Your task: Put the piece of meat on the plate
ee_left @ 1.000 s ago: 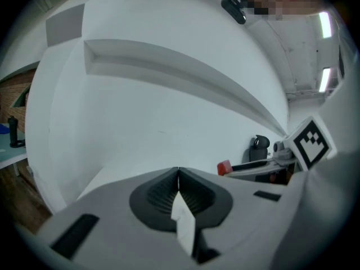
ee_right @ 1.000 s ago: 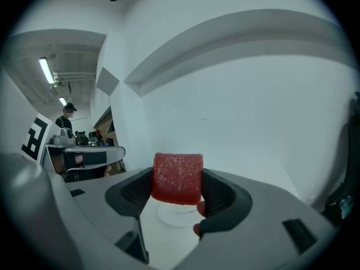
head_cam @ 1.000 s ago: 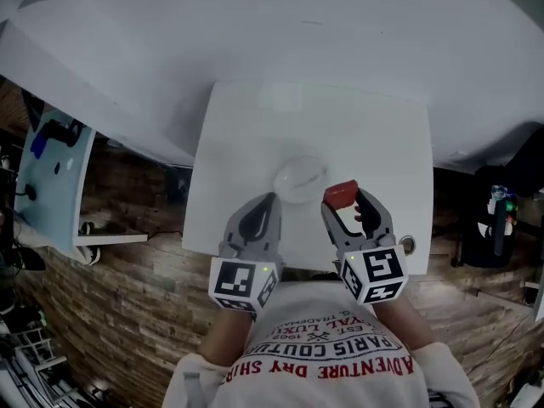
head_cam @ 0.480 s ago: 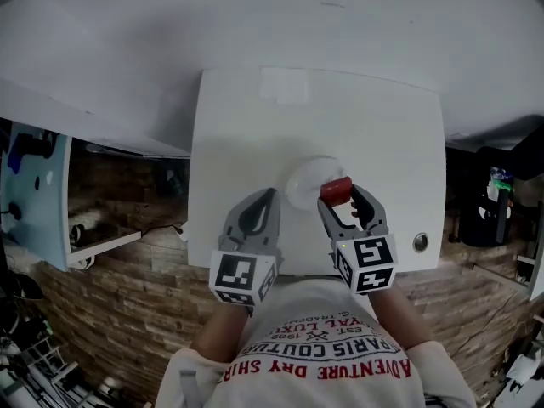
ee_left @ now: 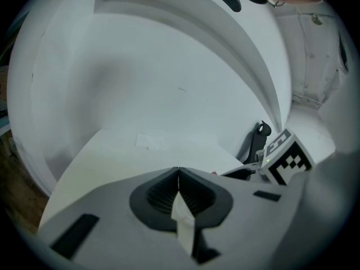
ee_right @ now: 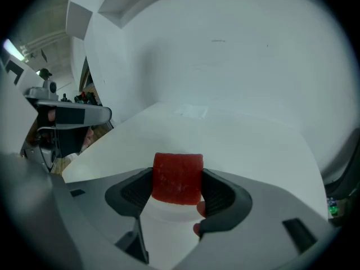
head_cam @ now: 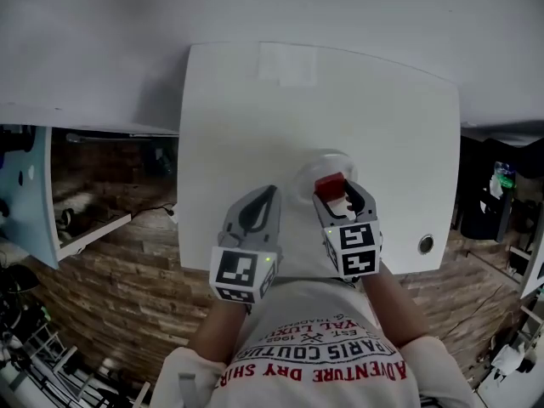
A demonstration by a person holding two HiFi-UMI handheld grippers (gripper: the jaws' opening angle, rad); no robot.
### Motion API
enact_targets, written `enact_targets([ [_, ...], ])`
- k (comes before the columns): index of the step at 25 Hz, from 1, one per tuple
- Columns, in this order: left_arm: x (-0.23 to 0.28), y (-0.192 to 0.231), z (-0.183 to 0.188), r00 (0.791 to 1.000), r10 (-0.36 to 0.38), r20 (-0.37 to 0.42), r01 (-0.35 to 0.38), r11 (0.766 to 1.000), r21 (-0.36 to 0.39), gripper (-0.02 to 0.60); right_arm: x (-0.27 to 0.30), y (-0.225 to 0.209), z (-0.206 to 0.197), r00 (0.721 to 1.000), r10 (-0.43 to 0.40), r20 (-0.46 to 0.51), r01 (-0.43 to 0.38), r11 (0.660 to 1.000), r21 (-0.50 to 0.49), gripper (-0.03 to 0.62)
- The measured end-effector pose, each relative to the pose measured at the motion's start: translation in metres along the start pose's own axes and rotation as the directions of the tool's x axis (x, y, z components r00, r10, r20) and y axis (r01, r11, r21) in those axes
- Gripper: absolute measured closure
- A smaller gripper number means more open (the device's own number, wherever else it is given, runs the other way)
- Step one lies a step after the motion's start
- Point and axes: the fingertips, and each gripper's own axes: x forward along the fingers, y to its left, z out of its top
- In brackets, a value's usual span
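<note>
White table against white wall; brick-patterned floor below; plate on table.

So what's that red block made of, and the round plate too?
The piece of meat looks like a toy, maybe soft foam or rubber: a matte, finely grainy red surface and a neat block shape. The plate is smooth, white and slightly shiny, so probably glazed ceramic or plastic; the pictures don't show which.

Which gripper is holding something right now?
The right gripper: its fingers clamp the red piece of meat. The left gripper has its fingers shut together on nothing.
</note>
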Motion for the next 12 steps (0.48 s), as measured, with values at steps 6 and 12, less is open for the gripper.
enact_targets([
  [6,0.005,0.004,-0.023,0.999,-0.003,-0.047,0.002,1.0,-0.022,0.574,0.024,0.003,-0.017,0.997,0.008,-0.074,-0.01,1.0,-0.023,0.316],
  [12,0.005,0.007,-0.033,0.998,-0.003,-0.069,0.001,1.0,-0.031,0.574,0.035,0.003,-0.019,0.996,0.011,-0.086,-0.014,0.999,-0.033,0.316],
])
